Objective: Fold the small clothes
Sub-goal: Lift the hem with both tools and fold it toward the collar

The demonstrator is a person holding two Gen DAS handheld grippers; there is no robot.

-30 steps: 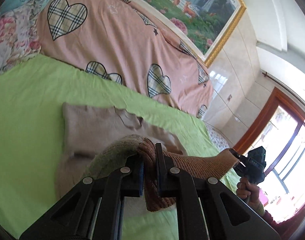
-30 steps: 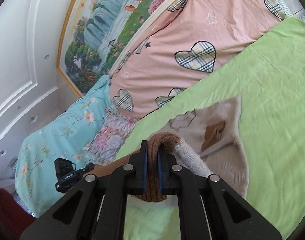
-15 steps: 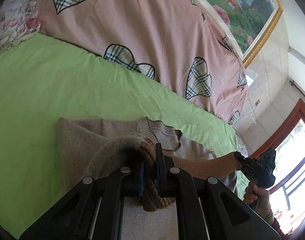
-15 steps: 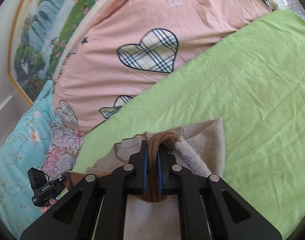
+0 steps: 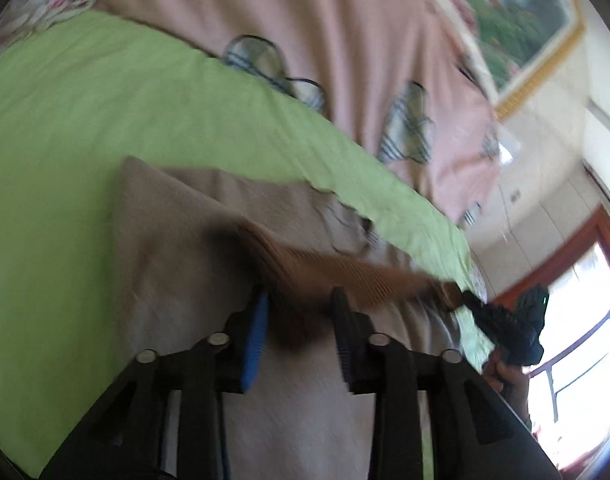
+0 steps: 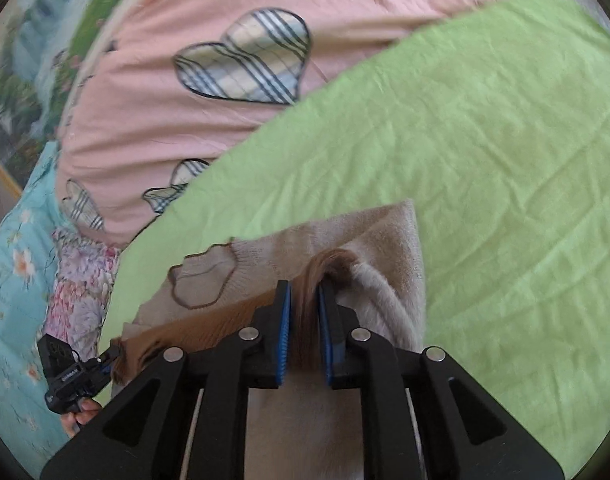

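A beige knit sweater (image 5: pixel 177 216) lies on the green sheet (image 5: pixel 65 120), its collar (image 6: pixel 203 276) toward the pink quilt. Its brown ribbed hem (image 5: pixel 325 276) is folded up over the body. My left gripper (image 5: pixel 299 304) has its jaws apart and opening, and the hem lies loose between them. In the right wrist view the hem (image 6: pixel 305 312) fills the narrow gap of my right gripper (image 6: pixel 305 288), whose jaws are starting to open while the pads still touch it. Each gripper also shows in the other view, the right gripper (image 5: pixel 469 300) and the left gripper (image 6: pixel 113 354) at the hem's two ends.
A pink quilt (image 6: pixel 165 120) with plaid hearts is bunched along the far edge of the sheet. A blue floral quilt (image 6: pixel 13 280) lies beyond the left end. A framed painting (image 5: pixel 505 12) hangs on the wall and a window (image 5: pixel 577 320) is at the right.
Both grippers have carried the brown hem forward and down over the sweater toward its collar. The left jaws have parted; the right jaws look barely wider.
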